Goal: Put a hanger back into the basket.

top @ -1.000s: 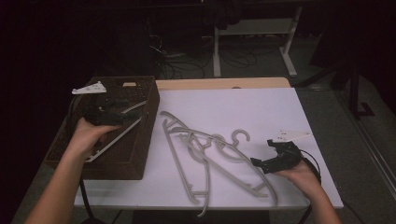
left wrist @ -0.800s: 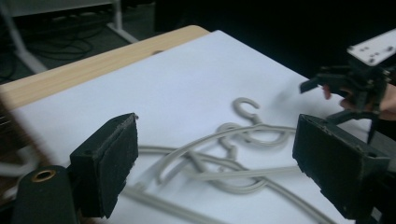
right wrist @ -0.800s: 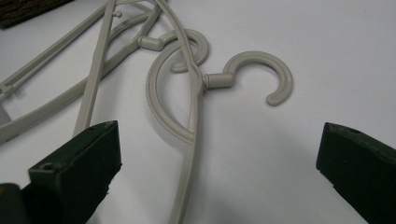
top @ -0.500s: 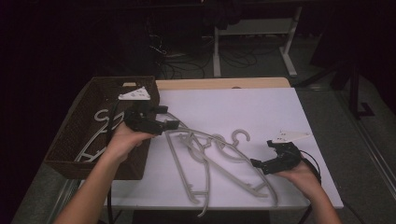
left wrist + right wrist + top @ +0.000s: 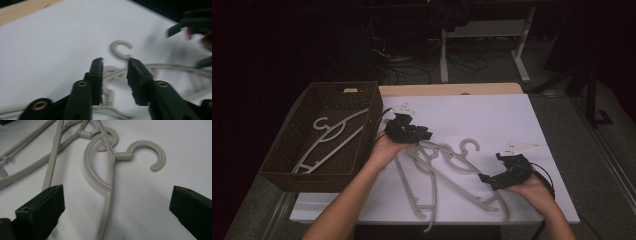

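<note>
Centrally, pile: several pale grey hangers (image 5: 447, 170) lie tangled on the white surface (image 5: 492, 115), spreading from mid-frame toward the lower edge of the high view.
Left gripper (image 5: 412, 134): held at the upper left end of the pile, just right of the basket; its jaws have just been closing and now stand narrowly apart, with a thin hanger bar seen in the gap between them in the left gripper view (image 5: 115, 72); no pad visibly presses on it.
Right gripper (image 5: 492, 180): at the lower right of the pile, jaws wide apart (image 5: 115, 212), a hanger arm running up between them, untouched.
Hook (image 5: 147, 155): curls open on bare surface, upper right of the right gripper view.
Basket (image 5: 287, 150): brown wicker, left of frame, holding one hanger (image 5: 329, 142).
</note>
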